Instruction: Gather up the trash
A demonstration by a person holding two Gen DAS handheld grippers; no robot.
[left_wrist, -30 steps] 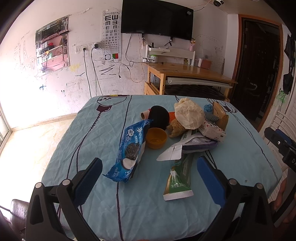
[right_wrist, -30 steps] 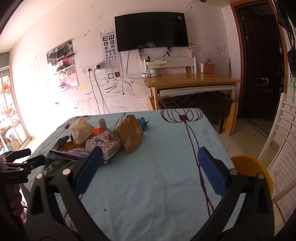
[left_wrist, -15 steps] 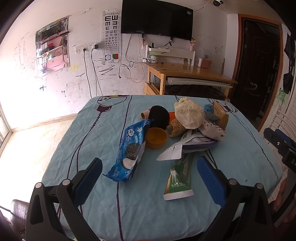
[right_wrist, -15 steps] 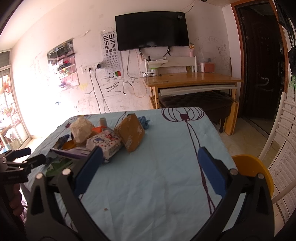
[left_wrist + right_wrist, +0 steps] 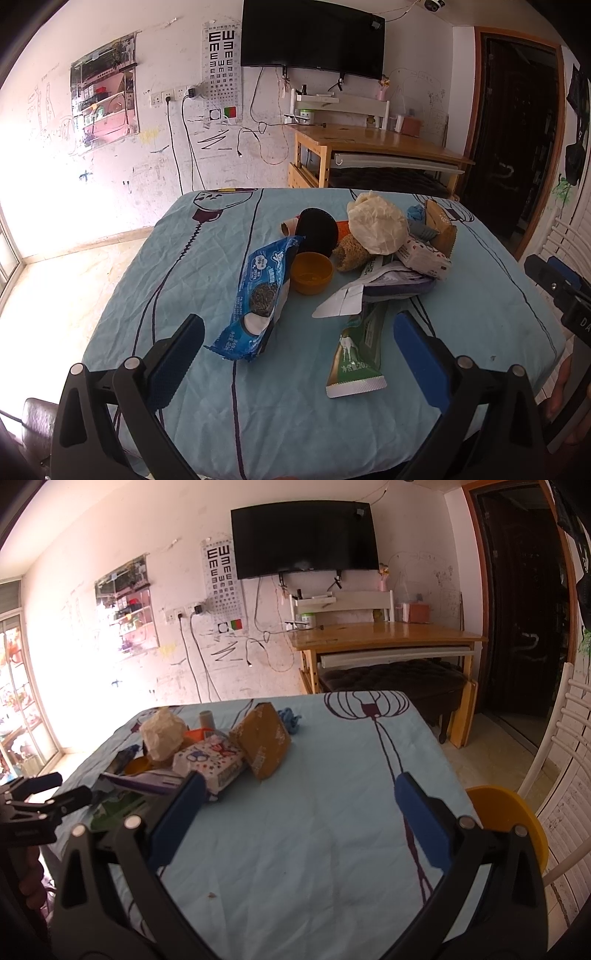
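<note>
The left claw (image 5: 298, 350), a matte black plastic frame, is carrying two blue rubber pads (image 5: 417, 357) and showing round silver screws (image 5: 462, 363). The right claw (image 5: 296, 810) is wearing identical blue pads and silver screw heads on black angular arms.

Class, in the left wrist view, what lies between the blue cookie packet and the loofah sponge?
In the left wrist view, a small orange bowl sits between the blue cookie packet and the loofah sponge.

scribbled white wall (image 5: 110, 177), wall-mounted television (image 5: 312, 38), wooden desk (image 5: 384, 635)
</note>
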